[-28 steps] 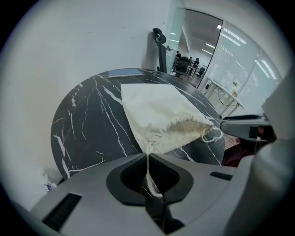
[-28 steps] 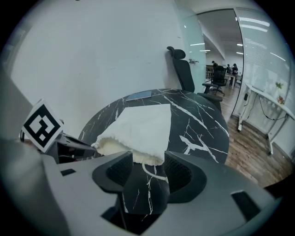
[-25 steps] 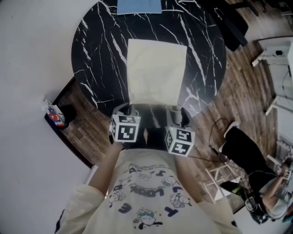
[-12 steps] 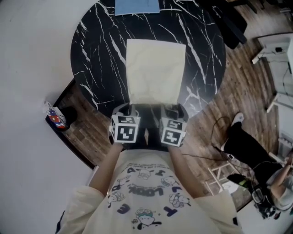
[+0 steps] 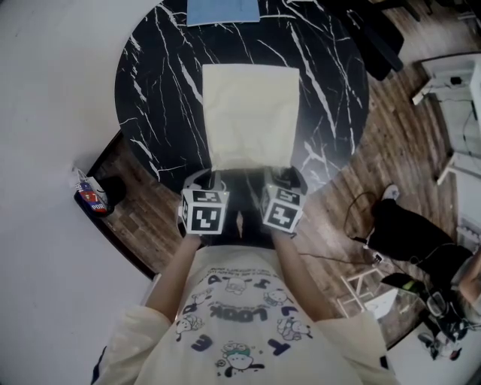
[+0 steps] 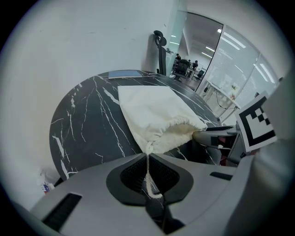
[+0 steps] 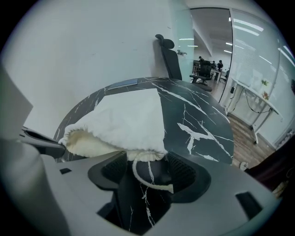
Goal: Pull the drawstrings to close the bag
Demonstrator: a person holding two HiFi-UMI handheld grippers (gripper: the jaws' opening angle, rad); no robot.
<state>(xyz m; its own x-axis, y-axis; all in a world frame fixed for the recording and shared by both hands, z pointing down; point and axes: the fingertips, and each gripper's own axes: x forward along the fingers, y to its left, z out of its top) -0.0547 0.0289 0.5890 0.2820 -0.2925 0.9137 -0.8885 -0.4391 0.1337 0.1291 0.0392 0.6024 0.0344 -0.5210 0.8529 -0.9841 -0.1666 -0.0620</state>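
Left claw: clenching the left drawstring, pointing steeply down, bag just ahead.
Right claw: jaws just opening wide, right drawstring lying loose between them.

The bag at mid-frame is plain cream, and its drawstring is the same cream. The table is black marble with white veins. At the top edge is a blue sheet. At right, the floor is brown wood plank. The left gripper and right gripper are grey, with black-and-white square markers.
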